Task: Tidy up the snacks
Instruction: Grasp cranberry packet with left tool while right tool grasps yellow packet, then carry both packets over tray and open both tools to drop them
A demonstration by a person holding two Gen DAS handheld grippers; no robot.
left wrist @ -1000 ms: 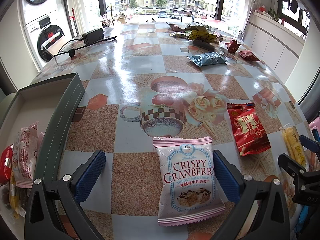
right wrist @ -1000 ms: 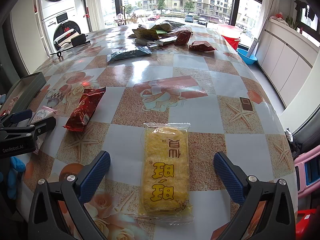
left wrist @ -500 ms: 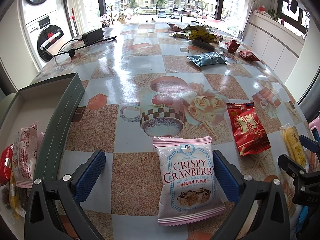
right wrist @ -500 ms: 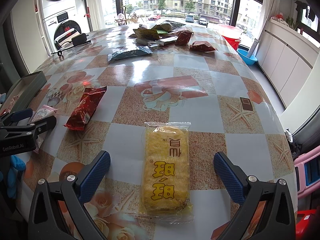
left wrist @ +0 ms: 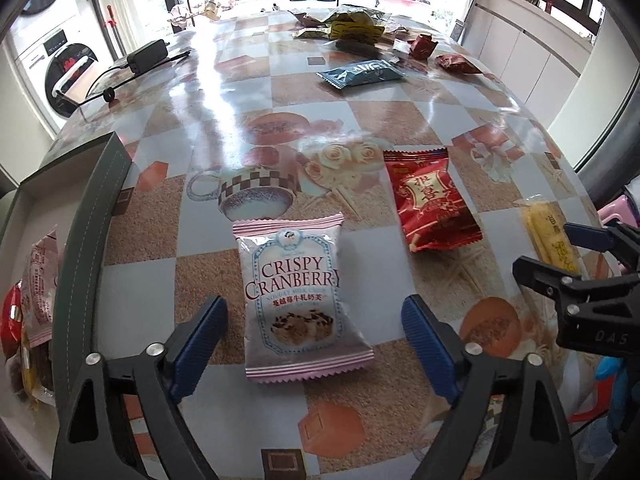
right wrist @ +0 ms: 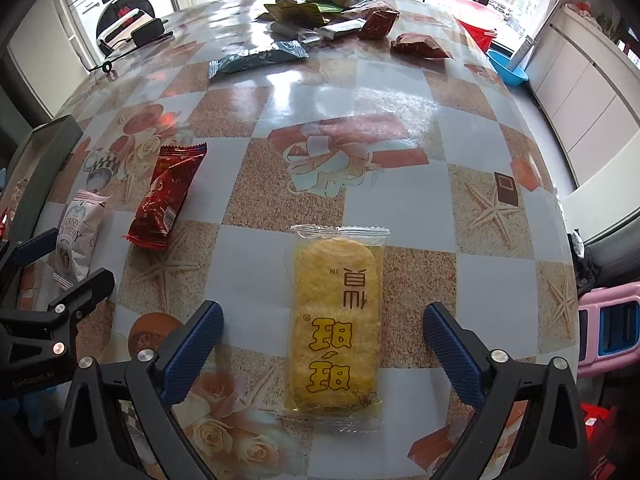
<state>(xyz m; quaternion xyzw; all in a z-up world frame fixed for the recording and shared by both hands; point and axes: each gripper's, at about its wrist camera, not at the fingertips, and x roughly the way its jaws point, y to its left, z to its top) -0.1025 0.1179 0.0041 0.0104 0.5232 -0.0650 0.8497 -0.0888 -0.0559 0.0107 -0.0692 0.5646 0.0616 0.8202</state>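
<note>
Both grippers pulled back and up a little since earlier frames, packets now sitting farther ahead of the fingertips; snacks themselves unmoved. Left gripper [left wrist: 314,330] wide open, blue pads either side of the pink cranberry packet [left wrist: 298,300], not touching it. Packet: pale pink crimped edges, white face with blue frame, "CRISPY CRANBERRY" in dark red, photo of nougat pieces low down, lying flat and slightly puffed on the checkered table [left wrist: 248,88]. Red packet [left wrist: 430,196] just right of it and a bit farther, gold-and-red label, crimped ends, one near corner lifted. Right gripper [right wrist: 322,338] also wide open, straddling the yellow cracker packet [right wrist: 336,316] without contact. Clear wrapper, round yellow crackers stacked inside, bold yellow characters outlined in brown, lengthwise toward the camera. Same yellow packet visible at right edge in left wrist view, behind the other tool's fingers. Dark green box [left wrist: 86,248] at near left, white inside, holding a few packets already, pink and red among them. Teal packet [left wrist: 362,72] farther out, well apart. Pile of mixed wrappers [left wrist: 352,26] at far end near the window. Black adapter [left wrist: 146,56] with cable at far left.
</note>
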